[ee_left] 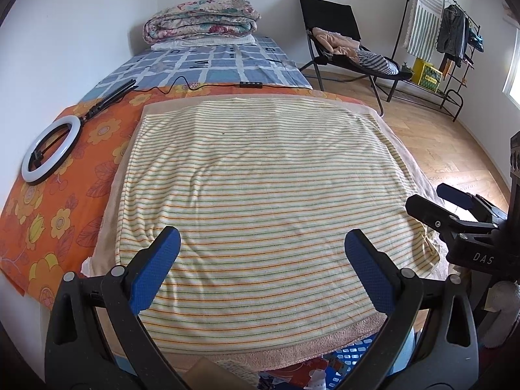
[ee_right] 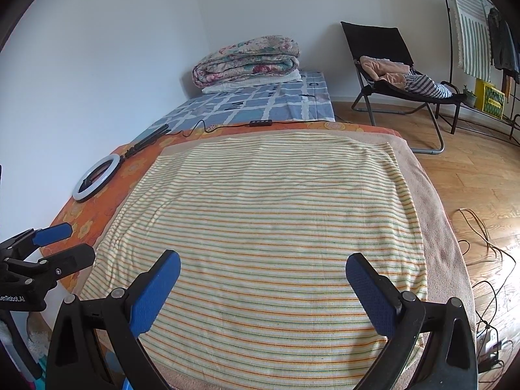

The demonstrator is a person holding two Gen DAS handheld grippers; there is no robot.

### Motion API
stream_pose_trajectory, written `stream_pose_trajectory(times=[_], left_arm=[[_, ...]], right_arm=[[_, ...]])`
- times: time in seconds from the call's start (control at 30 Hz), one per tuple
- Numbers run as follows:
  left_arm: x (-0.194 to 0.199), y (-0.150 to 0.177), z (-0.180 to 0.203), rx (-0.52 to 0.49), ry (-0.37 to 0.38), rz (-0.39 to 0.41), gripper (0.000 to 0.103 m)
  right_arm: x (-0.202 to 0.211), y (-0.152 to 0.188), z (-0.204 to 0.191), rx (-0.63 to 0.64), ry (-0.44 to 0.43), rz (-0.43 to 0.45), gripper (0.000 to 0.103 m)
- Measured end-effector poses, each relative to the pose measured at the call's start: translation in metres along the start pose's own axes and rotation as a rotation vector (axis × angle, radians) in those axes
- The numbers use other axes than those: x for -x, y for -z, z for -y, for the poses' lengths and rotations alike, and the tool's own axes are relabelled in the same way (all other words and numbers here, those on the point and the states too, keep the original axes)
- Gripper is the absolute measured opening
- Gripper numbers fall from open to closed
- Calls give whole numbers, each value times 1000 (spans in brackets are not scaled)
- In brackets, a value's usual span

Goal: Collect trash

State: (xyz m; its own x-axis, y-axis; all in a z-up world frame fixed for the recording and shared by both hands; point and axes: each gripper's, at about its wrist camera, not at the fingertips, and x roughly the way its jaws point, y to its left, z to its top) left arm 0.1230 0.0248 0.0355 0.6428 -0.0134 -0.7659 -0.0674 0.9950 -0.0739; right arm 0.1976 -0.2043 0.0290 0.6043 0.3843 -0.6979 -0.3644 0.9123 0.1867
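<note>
Left claw [ee_left: 261, 256]: spread wide, empty, hovering over the striped towel [ee_left: 260, 175].
Right claw [ee_right: 263, 279]: wide too, nothing in it.
Trash: none showing on the bed [ee_right: 260, 104].
Progress: looks either finished or unstarted; can't tell.

**Bedroom clutter around the bed**

A striped towel [ee_left: 260, 201] covers the bed's near end, over an orange floral sheet [ee_left: 65, 195]. A ring light [ee_left: 50, 149] lies left. Folded quilts [ee_left: 201, 19] sit far back; a black chair [ee_left: 338, 35] holds clothes.
</note>
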Motion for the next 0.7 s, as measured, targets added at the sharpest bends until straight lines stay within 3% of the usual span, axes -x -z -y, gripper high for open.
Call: stream_pose_trajectory(times=[0.7], left_arm=[[-6,2,6,-10,-2,-8,103]], right_arm=[[-1,2,-3,4,7,-6,103]])
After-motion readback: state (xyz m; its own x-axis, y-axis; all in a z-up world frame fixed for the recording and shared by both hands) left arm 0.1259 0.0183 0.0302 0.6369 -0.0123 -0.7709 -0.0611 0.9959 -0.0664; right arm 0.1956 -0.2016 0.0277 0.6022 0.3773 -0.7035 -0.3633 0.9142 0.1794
